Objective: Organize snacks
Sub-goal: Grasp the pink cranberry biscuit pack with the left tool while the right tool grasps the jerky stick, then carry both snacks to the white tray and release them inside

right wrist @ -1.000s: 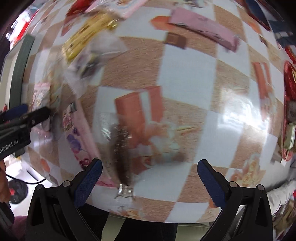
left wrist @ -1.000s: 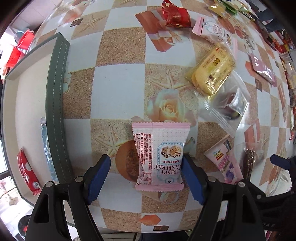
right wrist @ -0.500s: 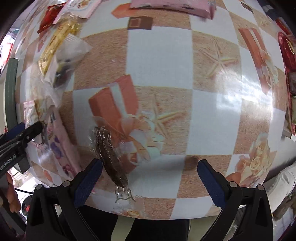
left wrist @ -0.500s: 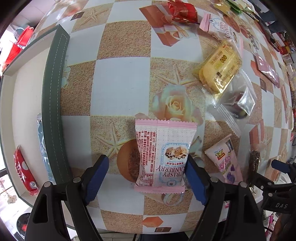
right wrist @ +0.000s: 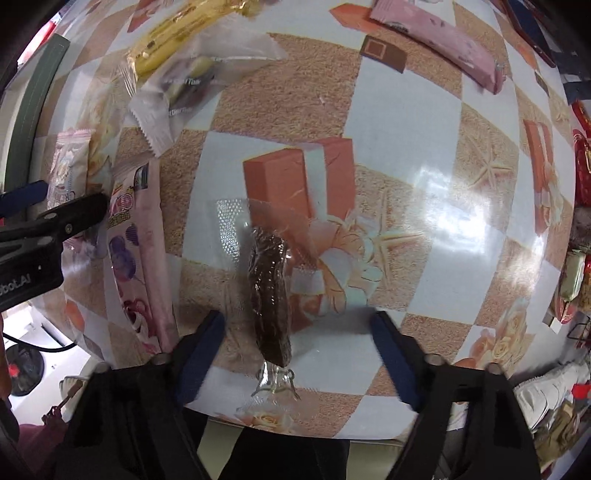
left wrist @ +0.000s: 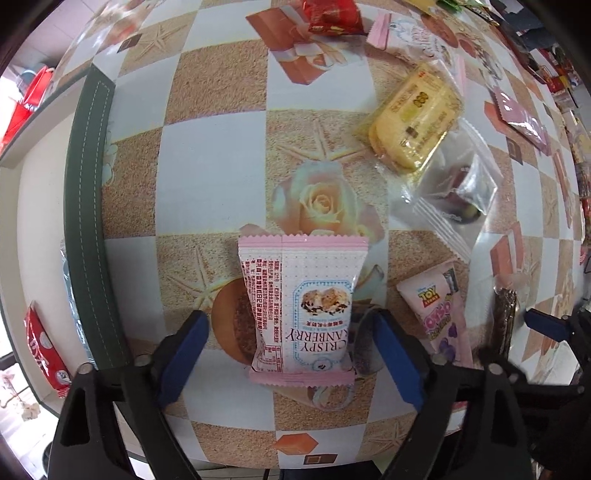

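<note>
A pink and white Crispy Cranberry packet (left wrist: 301,306) lies on the patterned table between the open fingers of my left gripper (left wrist: 291,354), which straddles its near end without touching it. A dark brown bar in clear wrap (right wrist: 269,299) lies between the open fingers of my right gripper (right wrist: 295,347). The same bar shows at the right in the left wrist view (left wrist: 504,321). A pink Toy Story packet (left wrist: 439,310) lies between the two snacks; it also shows in the right wrist view (right wrist: 138,243).
A white box with a dark green rim (left wrist: 86,206) stands at the left and holds a red packet (left wrist: 42,350). A yellow cake packet (left wrist: 415,118), a clear bag (left wrist: 454,192), a red packet (left wrist: 330,16) and a pink bar (right wrist: 436,40) lie farther off.
My right gripper has swung left and come down so the dark bar now lies centred between its fingers. My left gripper has closed in slightly on the cranberry packet.
</note>
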The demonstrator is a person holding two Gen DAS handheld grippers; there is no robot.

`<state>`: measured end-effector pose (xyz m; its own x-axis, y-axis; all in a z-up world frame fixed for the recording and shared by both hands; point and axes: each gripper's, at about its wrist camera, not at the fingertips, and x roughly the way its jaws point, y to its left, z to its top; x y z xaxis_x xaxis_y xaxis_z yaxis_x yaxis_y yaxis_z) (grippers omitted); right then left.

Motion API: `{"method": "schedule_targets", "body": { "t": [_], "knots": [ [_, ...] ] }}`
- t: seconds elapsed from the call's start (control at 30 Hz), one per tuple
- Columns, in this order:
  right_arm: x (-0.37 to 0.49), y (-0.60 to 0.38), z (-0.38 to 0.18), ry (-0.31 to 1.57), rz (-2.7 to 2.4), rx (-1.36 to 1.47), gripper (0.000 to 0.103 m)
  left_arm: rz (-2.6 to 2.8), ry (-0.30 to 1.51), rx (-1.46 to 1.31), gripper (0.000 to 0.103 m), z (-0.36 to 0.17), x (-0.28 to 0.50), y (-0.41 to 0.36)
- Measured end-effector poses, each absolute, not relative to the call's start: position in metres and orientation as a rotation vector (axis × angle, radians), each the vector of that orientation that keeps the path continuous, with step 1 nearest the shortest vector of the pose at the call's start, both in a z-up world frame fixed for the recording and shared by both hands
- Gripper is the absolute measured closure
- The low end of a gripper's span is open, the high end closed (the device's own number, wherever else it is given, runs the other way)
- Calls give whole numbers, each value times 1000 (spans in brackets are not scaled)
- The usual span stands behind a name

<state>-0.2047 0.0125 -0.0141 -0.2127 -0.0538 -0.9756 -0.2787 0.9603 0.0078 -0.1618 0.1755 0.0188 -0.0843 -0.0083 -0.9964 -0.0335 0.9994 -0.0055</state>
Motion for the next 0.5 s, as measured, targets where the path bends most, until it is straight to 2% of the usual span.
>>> {"method": "schedule_targets", "body": {
  "t": [0.03, 0.1, 0.17, 0.5],
  "knots": [
    [-206, 11, -10, 1775, 204, -241, 59, 18, 1645, -27, 26, 22, -161, 175],
    [-205, 8, -4, 1773, 206, -217, 60, 23, 1633, -29, 45, 27, -161, 176],
    [-204, 2, -2, 1778, 211, -173, 62, 30, 1622, -36, 59, 30, -160, 179],
    [-171, -54, 32, 1742, 174, 11, 64, 21, 1551, -124, 59, 61, -181, 201]
  ]
}}
